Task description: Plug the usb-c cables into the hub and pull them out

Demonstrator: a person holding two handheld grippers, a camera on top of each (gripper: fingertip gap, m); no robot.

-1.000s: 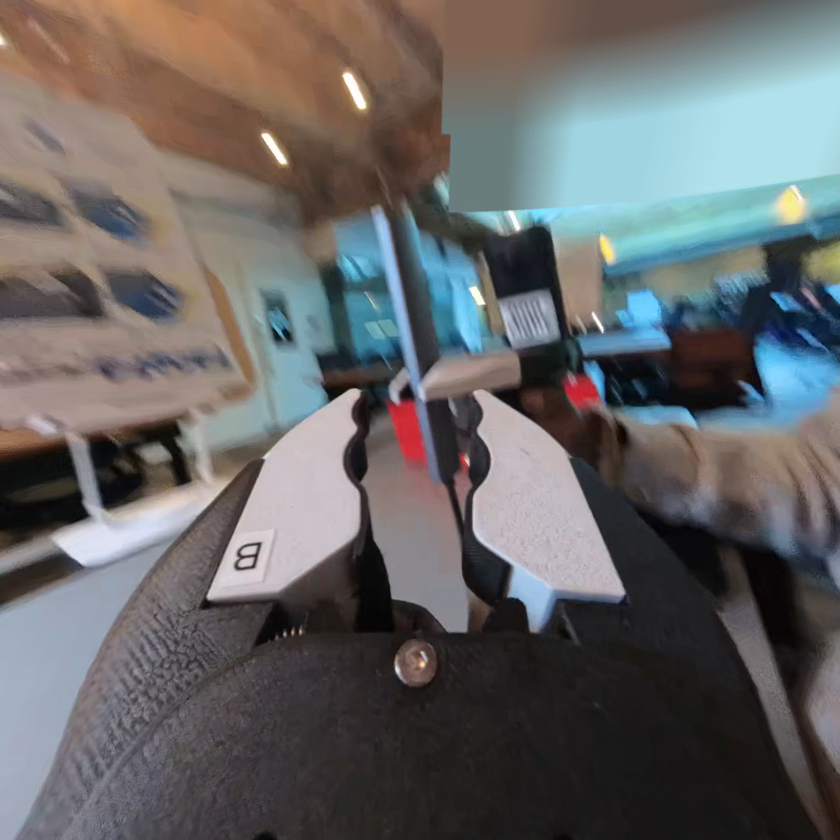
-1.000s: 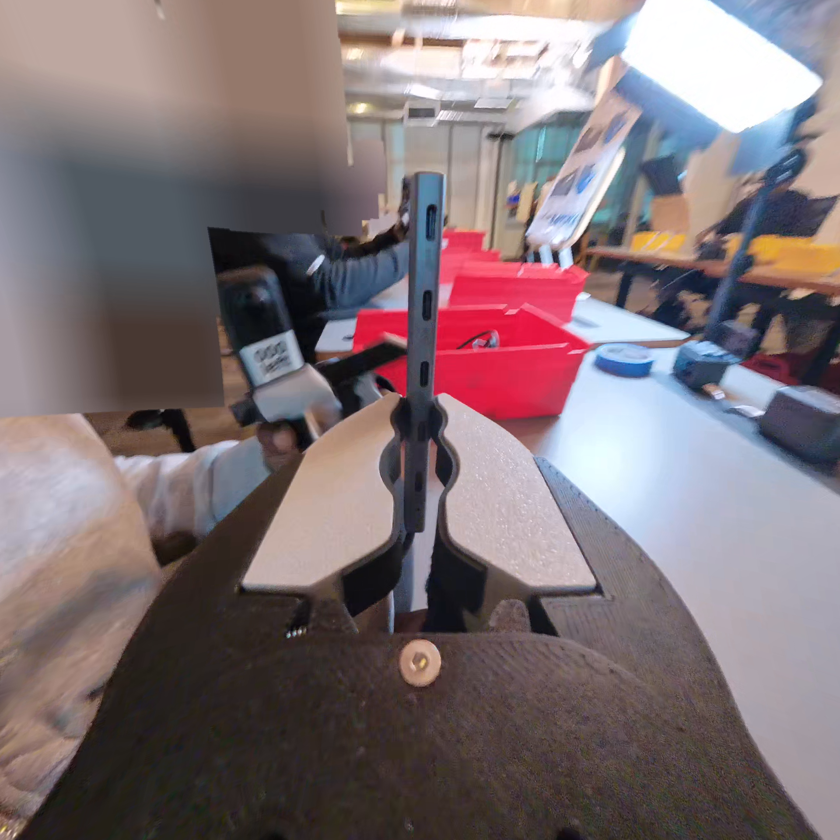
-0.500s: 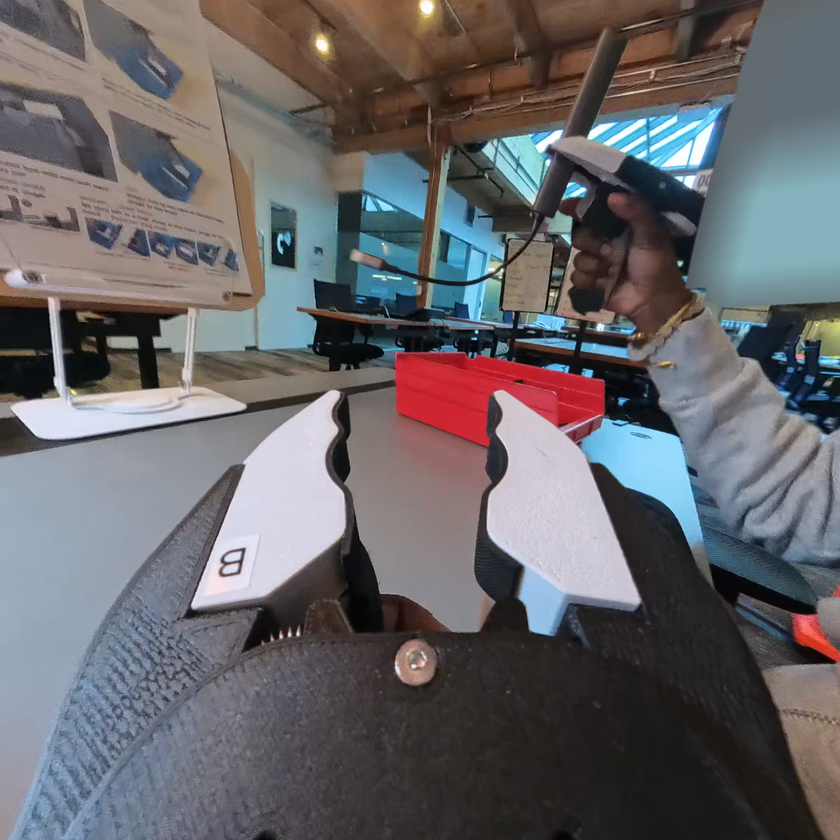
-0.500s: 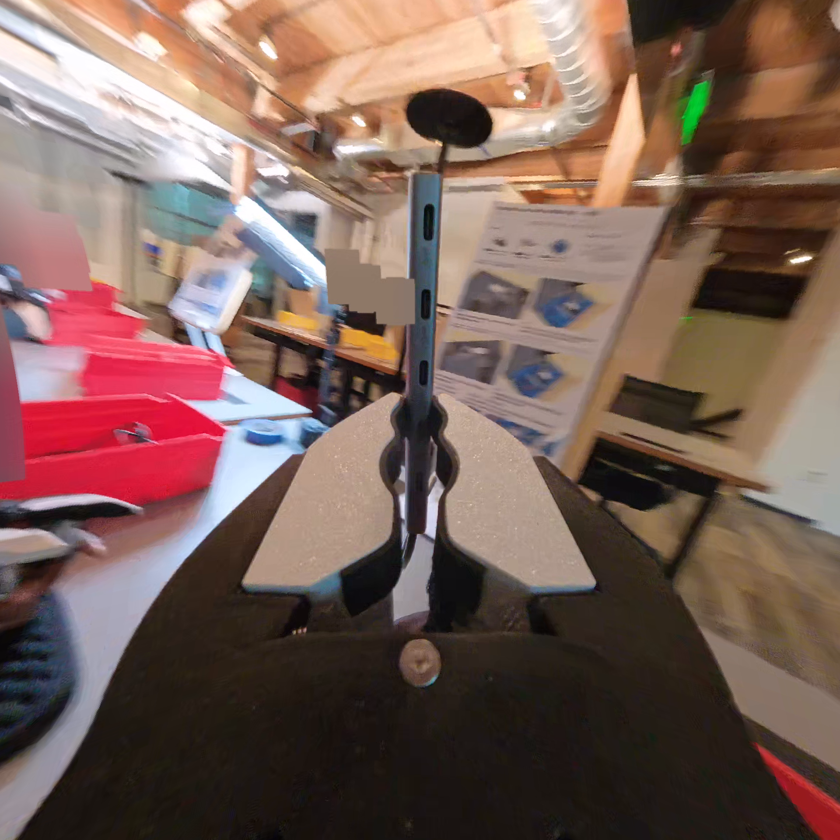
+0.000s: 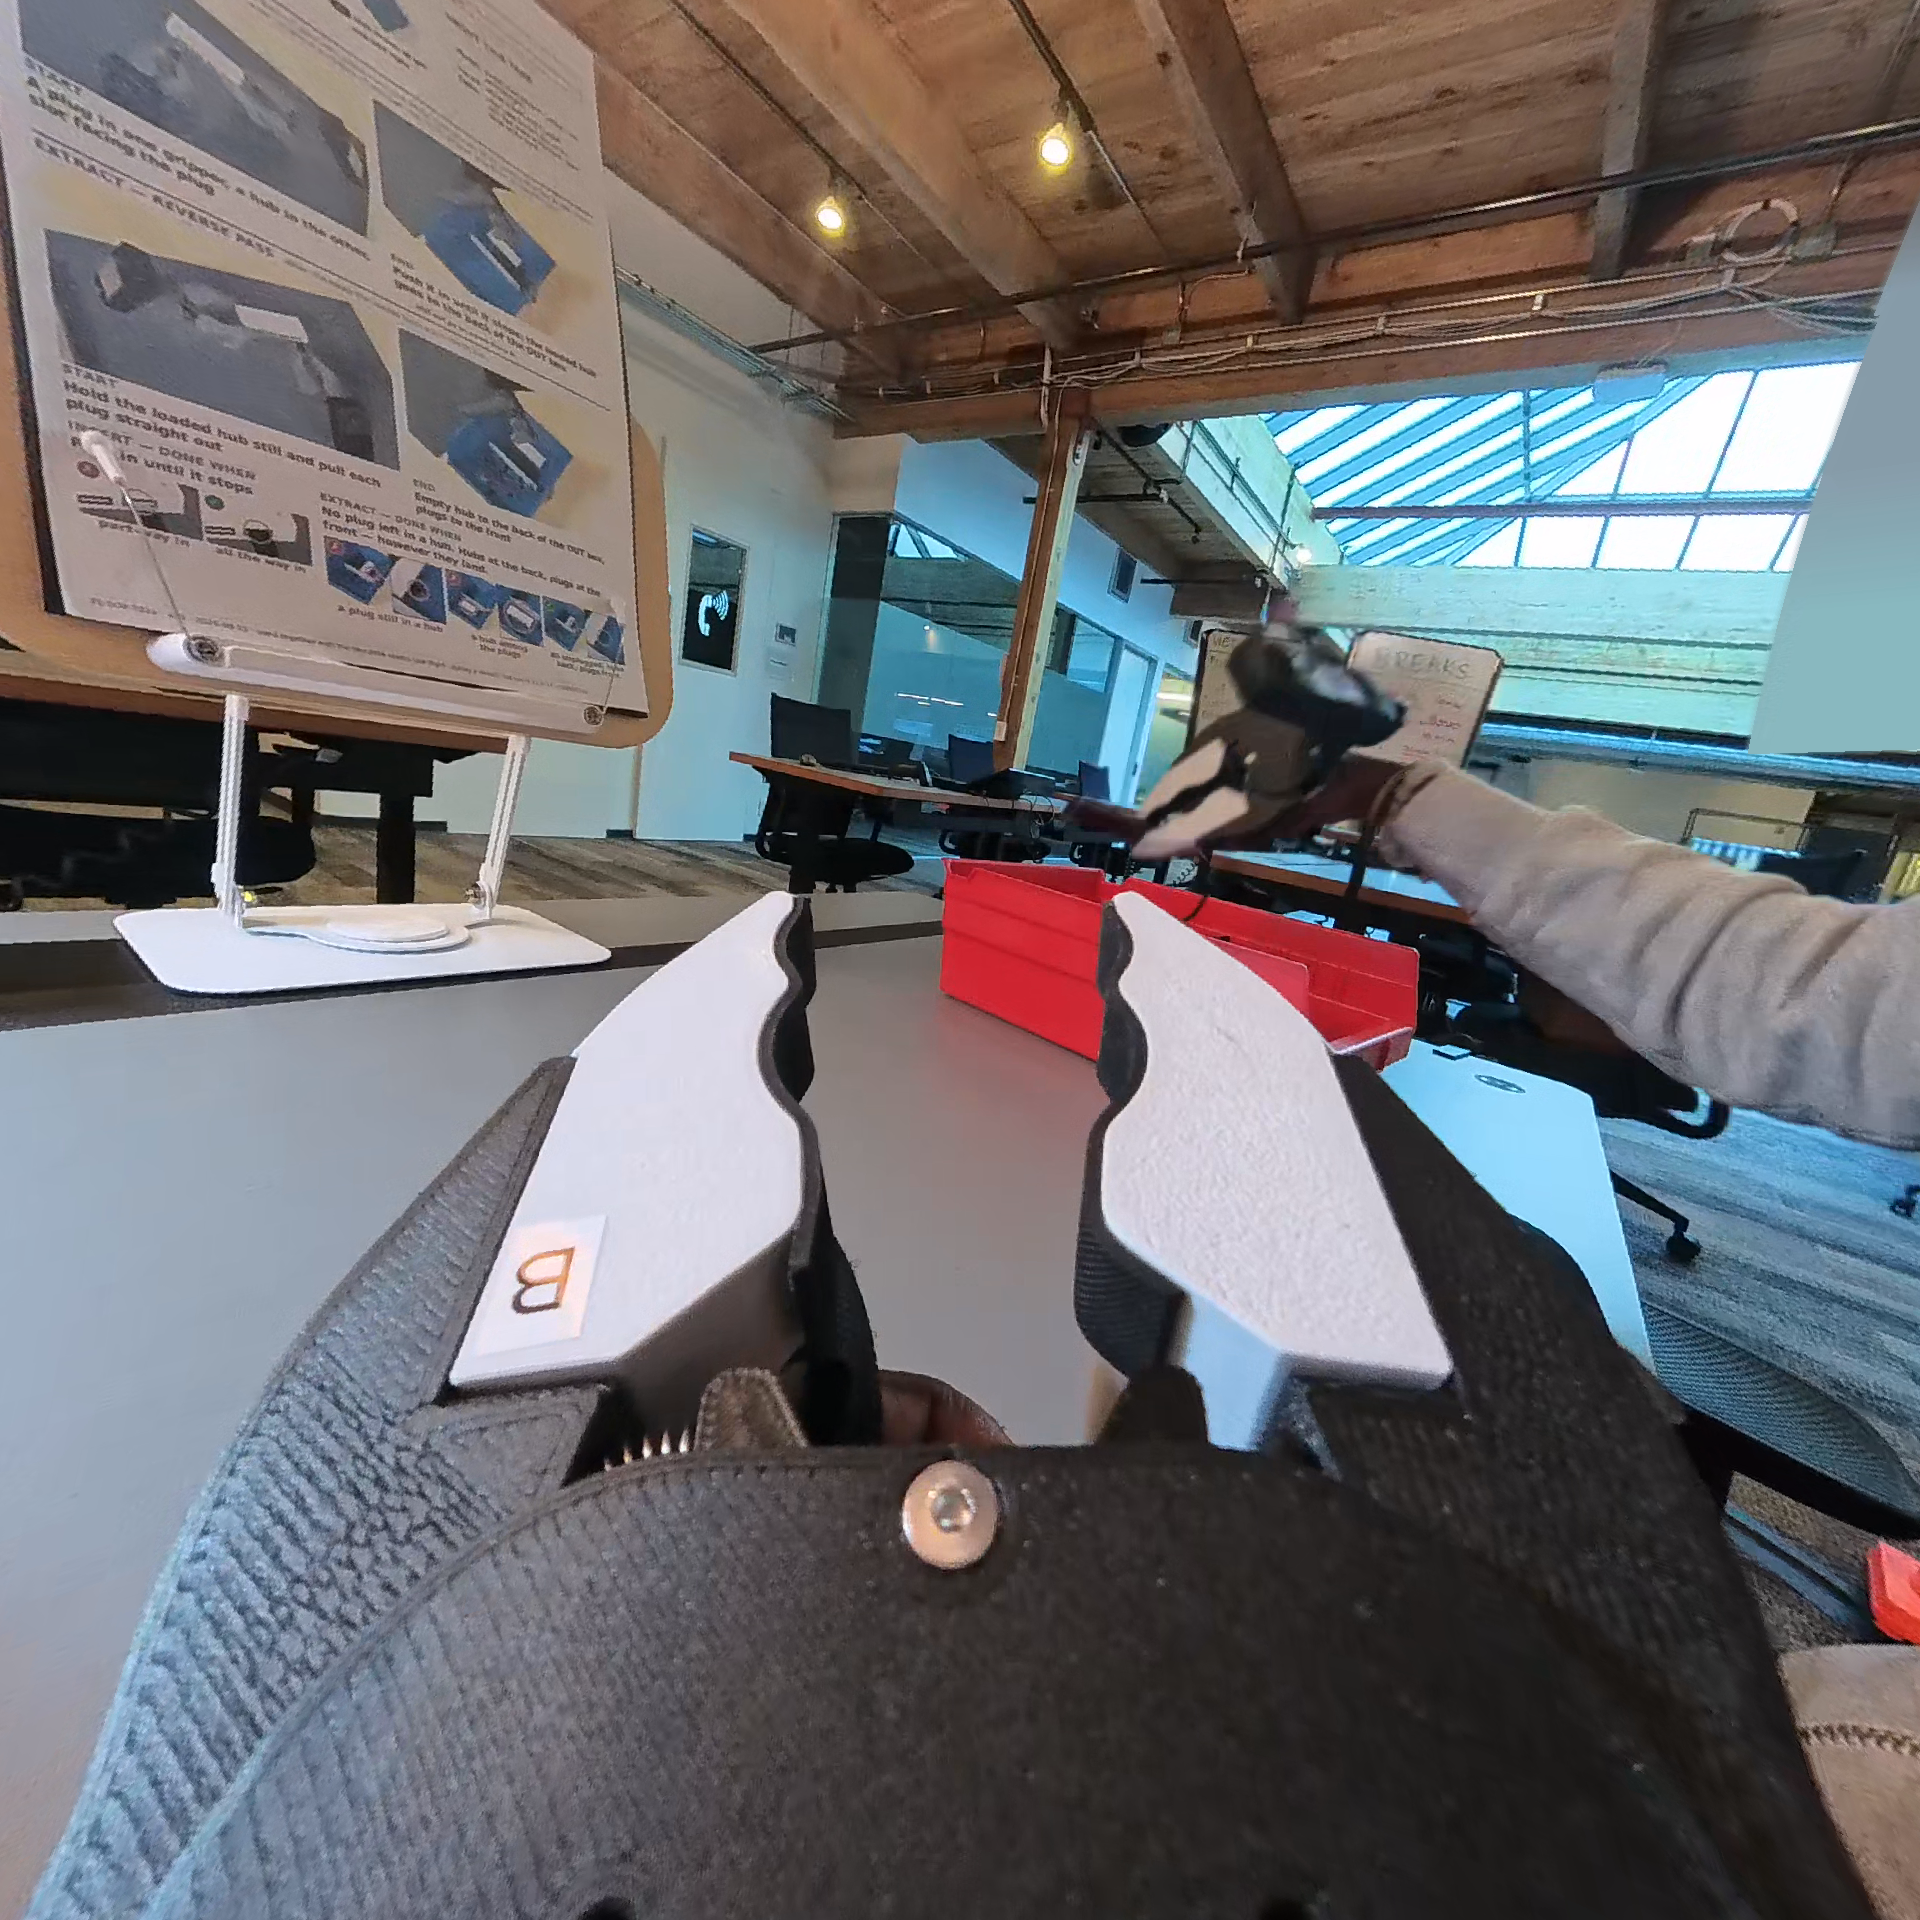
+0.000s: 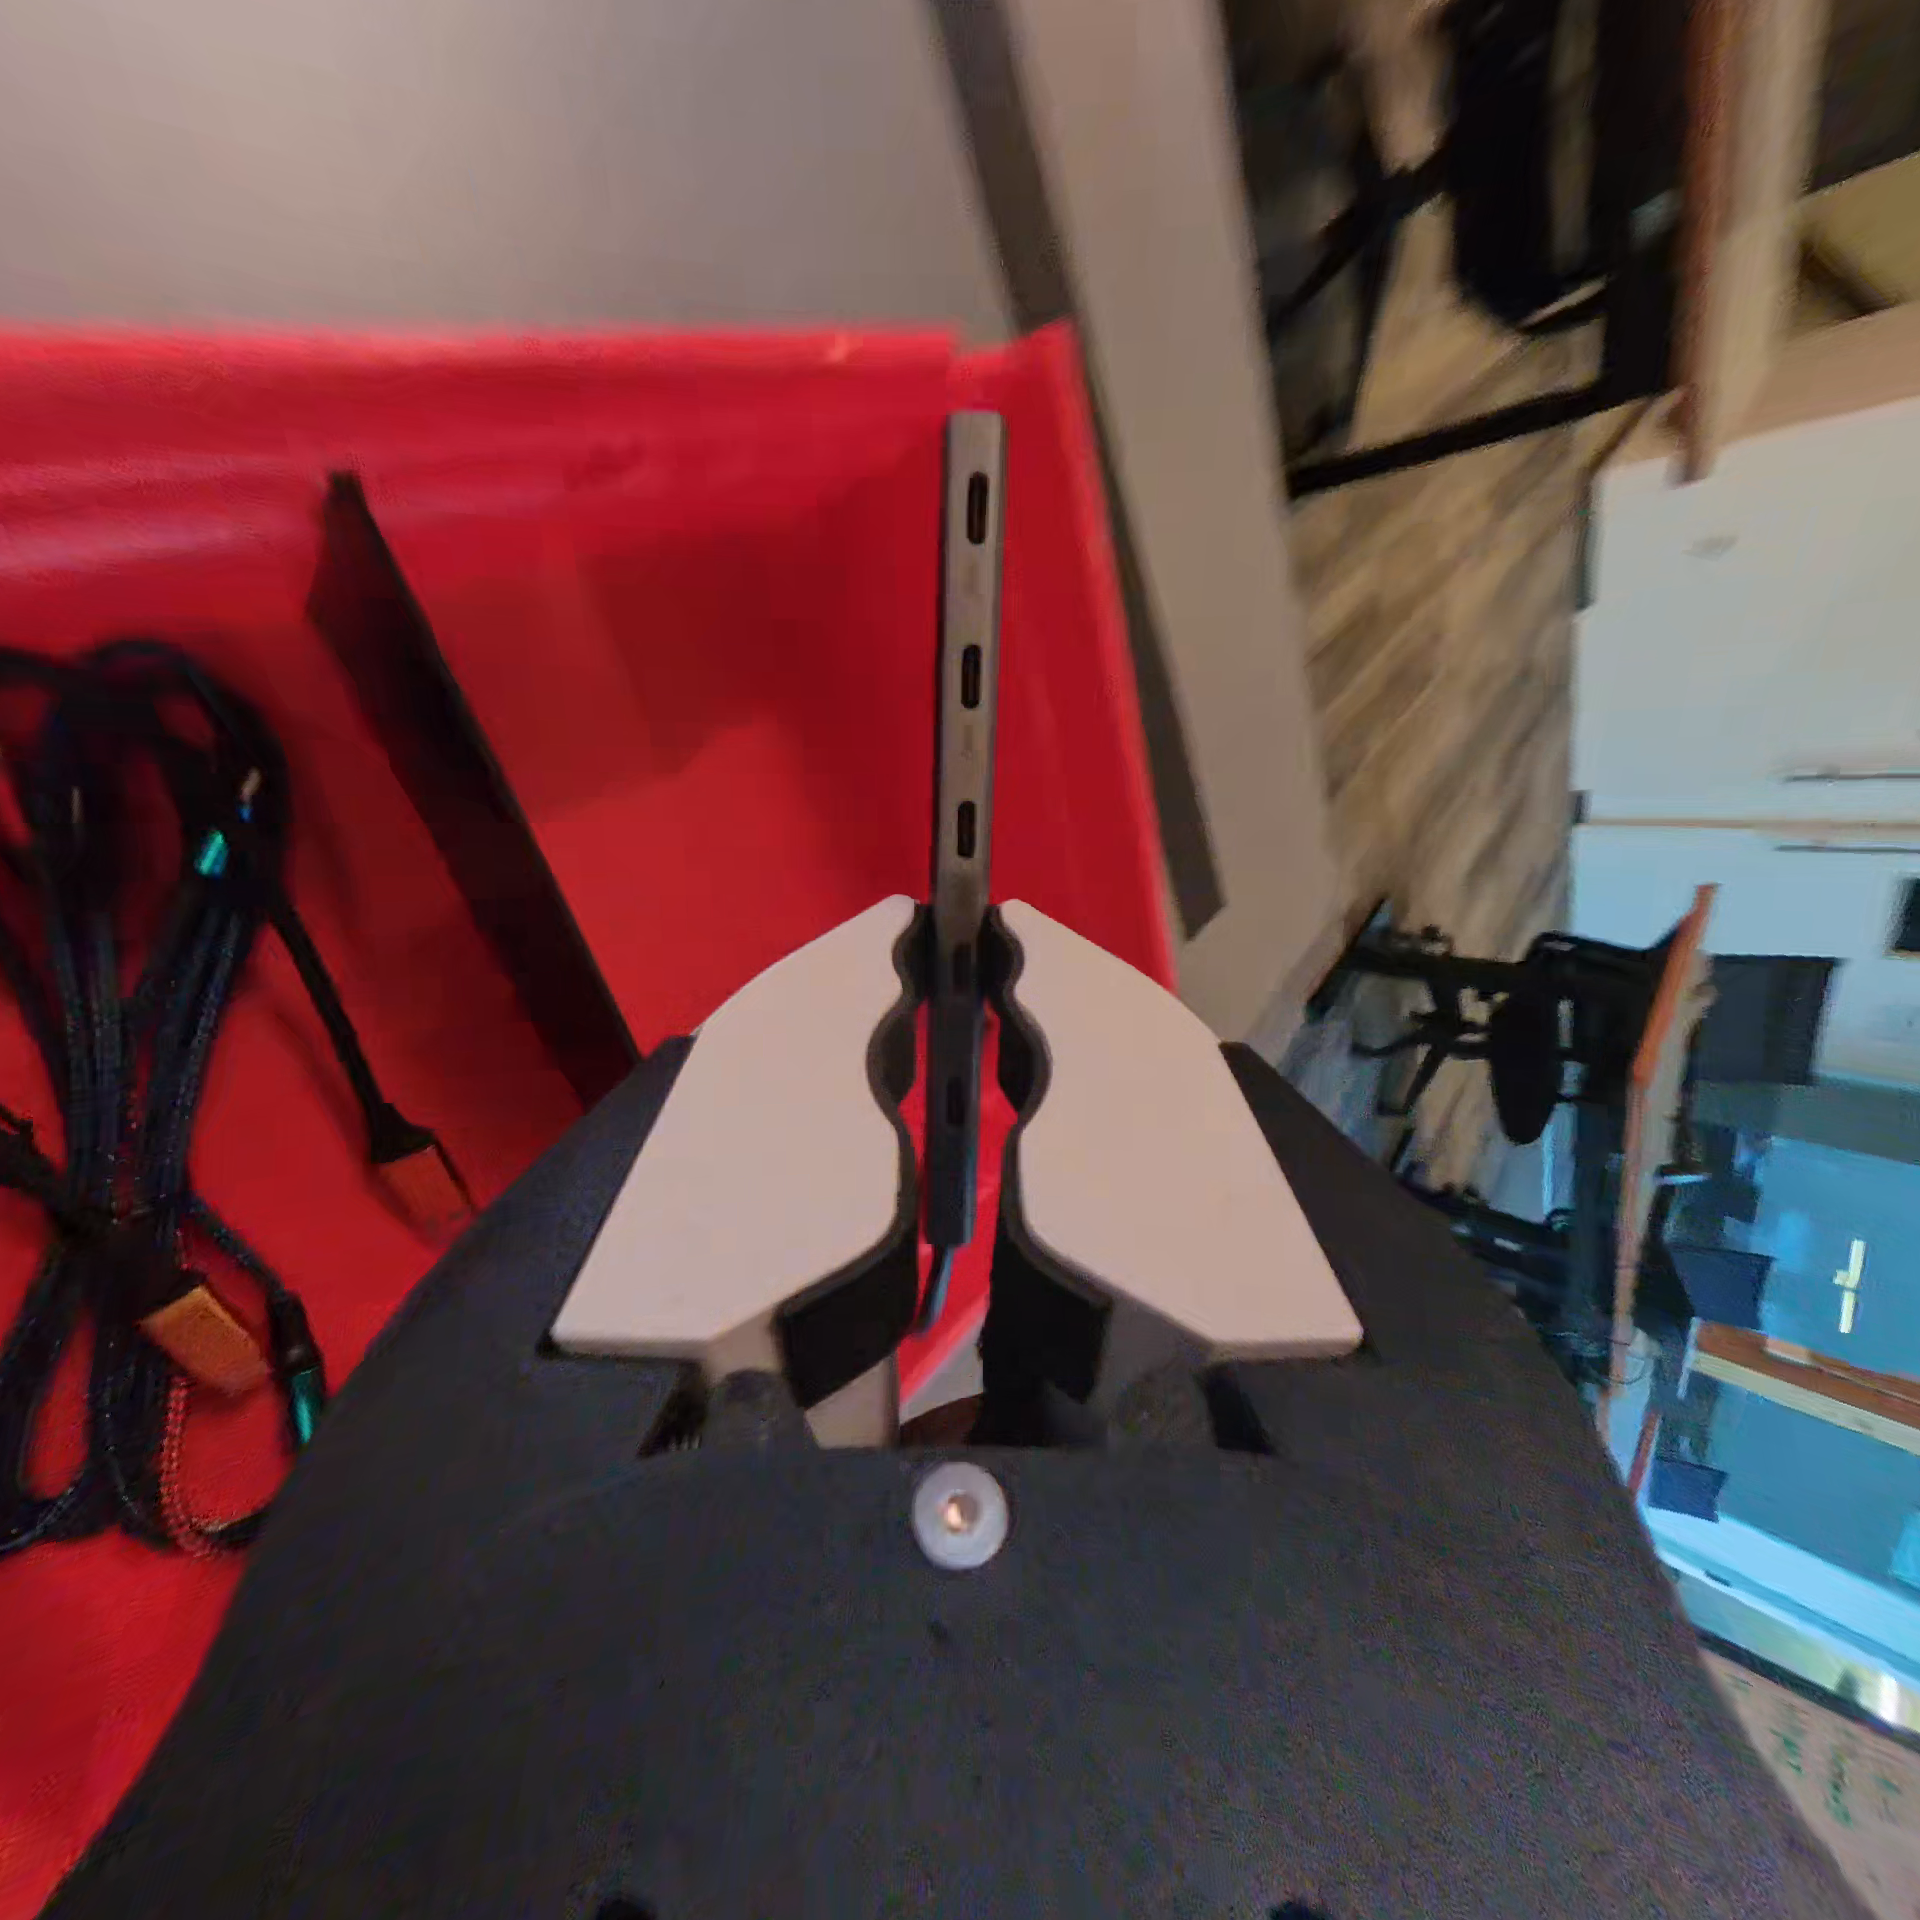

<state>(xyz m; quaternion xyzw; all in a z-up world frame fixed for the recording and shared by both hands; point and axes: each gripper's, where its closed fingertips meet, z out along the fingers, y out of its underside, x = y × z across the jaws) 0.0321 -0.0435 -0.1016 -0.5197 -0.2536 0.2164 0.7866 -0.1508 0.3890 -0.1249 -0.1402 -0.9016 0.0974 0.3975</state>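
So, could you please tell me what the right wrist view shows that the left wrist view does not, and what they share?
Only the right wrist view shows the grey hub clamped upright in the right tool, its three visible ports empty, and the dark braided cables lying inside the bin. Only the left wrist view shows the left tool open and empty, the instruction board on its white stand, and the grey table. Both show the red bin and the right tool.

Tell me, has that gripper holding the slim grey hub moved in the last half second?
Yes. The right gripper has dropped toward the red bin; its own view now looks into that bin, hub still clamped.
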